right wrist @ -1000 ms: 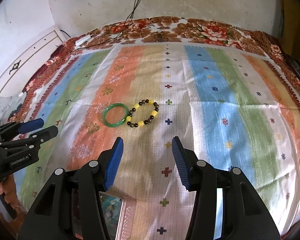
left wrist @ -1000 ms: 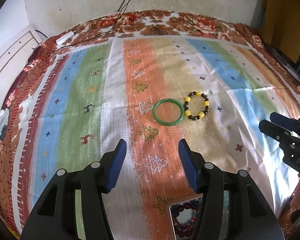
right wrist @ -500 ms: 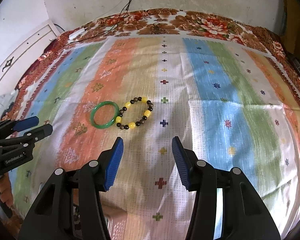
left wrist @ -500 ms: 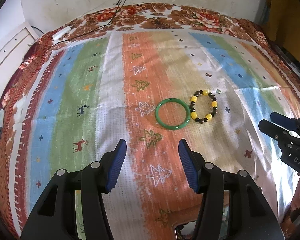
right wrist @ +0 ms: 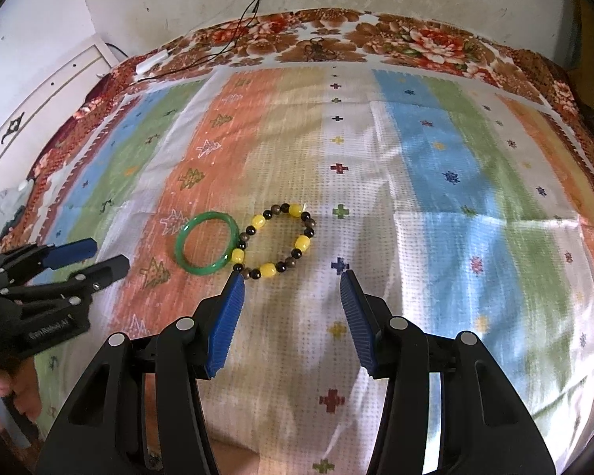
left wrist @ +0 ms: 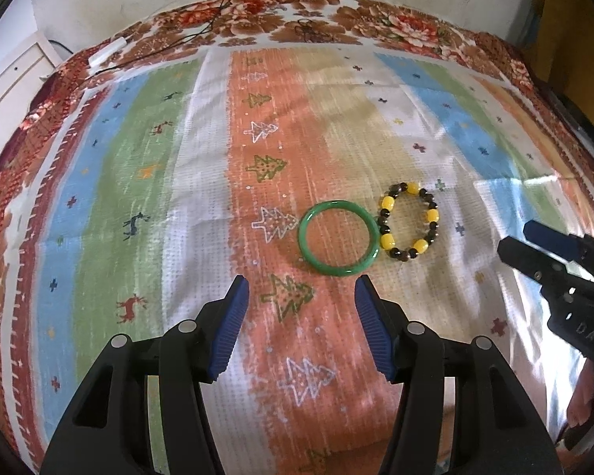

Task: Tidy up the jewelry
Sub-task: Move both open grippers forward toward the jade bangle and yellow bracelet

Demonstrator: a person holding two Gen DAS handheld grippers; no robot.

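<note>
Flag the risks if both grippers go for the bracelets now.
1. The green bangle and the beaded bracelet lie touching, so grabbing one may drag the other.
2. Both open grippers, left and right, aim at one spot; they might collide.
3. The wrinkled cloth could bunch under the pads.

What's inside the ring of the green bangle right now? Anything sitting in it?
Inside the green bangle only the orange stripe of the cloth shows; no jewelry lies in it. The beaded bracelet lies outside, against its right edge. The cloth right under the rim is covered.
</note>
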